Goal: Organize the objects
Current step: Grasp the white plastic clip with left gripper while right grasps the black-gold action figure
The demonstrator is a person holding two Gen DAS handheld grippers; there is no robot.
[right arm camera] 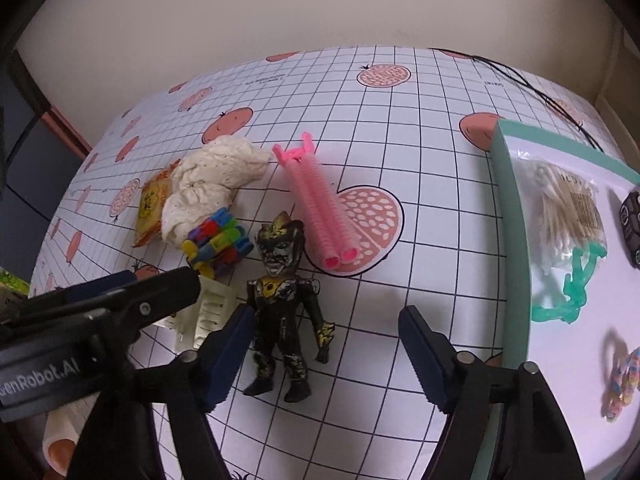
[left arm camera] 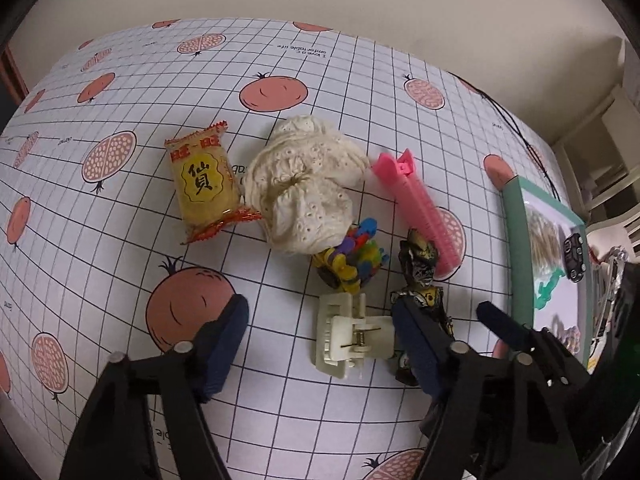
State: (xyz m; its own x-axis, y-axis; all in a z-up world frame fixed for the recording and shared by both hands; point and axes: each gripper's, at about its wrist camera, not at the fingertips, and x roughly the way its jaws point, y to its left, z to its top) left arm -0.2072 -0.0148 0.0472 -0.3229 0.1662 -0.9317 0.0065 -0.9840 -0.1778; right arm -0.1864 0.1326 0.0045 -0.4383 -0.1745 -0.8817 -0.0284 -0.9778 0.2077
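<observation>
The white hair clip is lying between the left gripper's open fingers, which are touching nothing. The toy figure is lying by the right gripper's open left finger. Each should be closing squarely around its own thing.

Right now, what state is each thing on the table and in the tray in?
Left hand-held gripper: open, white hair clip between its fingers, unpressed.
Right hand-held gripper: open over the figure.
Toy figure: lying face up.
Pink roller: lying flat.
White cloth: crumpled.
Snack packet: sealed, flat.
Colourful block toy: loose on the table.
Tray: holds bagged cotton swabs and green chain.
</observation>
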